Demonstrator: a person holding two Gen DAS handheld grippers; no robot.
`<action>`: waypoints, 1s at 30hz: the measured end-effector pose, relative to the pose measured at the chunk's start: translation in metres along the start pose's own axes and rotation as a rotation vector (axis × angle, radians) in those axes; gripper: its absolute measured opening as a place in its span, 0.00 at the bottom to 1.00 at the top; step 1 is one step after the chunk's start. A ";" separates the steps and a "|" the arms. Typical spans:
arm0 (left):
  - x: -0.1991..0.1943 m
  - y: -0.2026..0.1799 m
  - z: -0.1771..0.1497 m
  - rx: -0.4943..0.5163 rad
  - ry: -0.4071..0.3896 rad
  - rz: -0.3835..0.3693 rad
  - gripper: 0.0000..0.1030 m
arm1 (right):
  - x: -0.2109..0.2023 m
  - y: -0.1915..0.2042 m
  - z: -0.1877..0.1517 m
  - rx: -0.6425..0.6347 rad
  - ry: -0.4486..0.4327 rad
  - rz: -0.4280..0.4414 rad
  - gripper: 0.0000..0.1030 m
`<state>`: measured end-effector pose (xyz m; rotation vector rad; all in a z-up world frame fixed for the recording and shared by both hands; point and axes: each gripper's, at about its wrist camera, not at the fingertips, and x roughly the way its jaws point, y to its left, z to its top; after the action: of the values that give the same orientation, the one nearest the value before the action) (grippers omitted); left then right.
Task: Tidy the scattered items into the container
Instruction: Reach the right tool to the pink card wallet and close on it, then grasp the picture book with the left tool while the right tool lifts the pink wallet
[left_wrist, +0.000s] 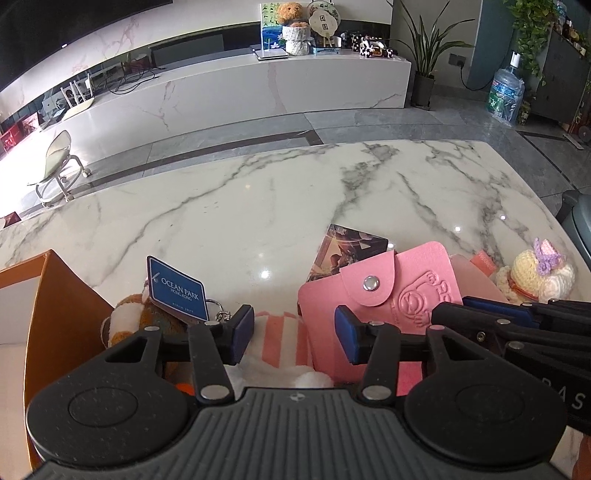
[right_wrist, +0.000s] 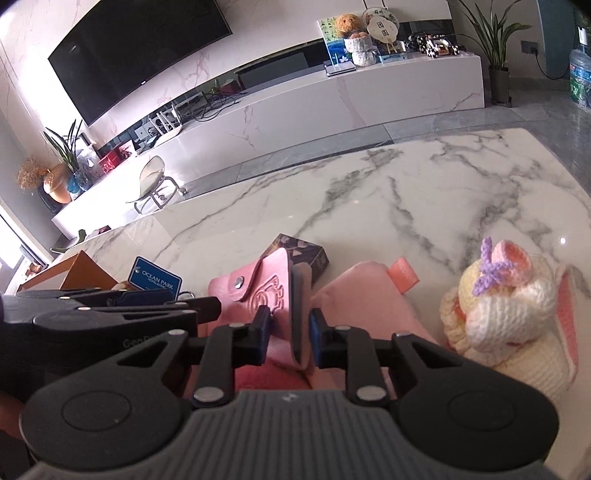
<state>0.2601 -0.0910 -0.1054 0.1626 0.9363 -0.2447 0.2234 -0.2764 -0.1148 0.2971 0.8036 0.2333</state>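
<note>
Blue hang tag (left_wrist: 176, 288) left of centre in the left wrist view, white letters reading "OCEAN PARK", then "HONG KONG" beneath, and a tiny bottom line too small to make out. Same tag in the right wrist view, lower left, again "OCEAN PARK". On the black gripper body (left_wrist: 546, 384) at the right edge of the left view, pale letters "AS", cut off. In the right view the other black body (right_wrist: 110, 332) shows "Gen", the rest hidden

The surface (left_wrist: 258, 192) was white marble with grey veins. Between the left tongs (left_wrist: 294, 334) lay a pink-and-white striped cloth (left_wrist: 282, 341); to their left stood a navy tag (left_wrist: 176, 288) with white lettering and an orange box (left_wrist: 59, 295). The right tongs (right_wrist: 290, 332), black with blue pads, framed a pink embossed card holder (right_wrist: 266, 291); to their right sat a cream crochet doll (right_wrist: 506, 306) with a lilac bow.
</note>
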 end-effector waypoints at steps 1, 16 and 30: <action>-0.001 -0.001 0.000 0.003 0.000 0.002 0.54 | -0.004 0.000 0.000 -0.002 -0.004 0.006 0.21; 0.004 -0.019 0.023 0.100 0.017 -0.038 0.75 | -0.053 -0.050 0.000 0.153 -0.067 -0.077 0.17; 0.071 -0.033 0.034 0.181 0.186 -0.043 0.82 | -0.027 -0.077 0.002 0.213 -0.018 -0.074 0.42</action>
<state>0.3174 -0.1407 -0.1448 0.3366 1.1026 -0.3586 0.2136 -0.3573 -0.1222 0.4677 0.8215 0.0753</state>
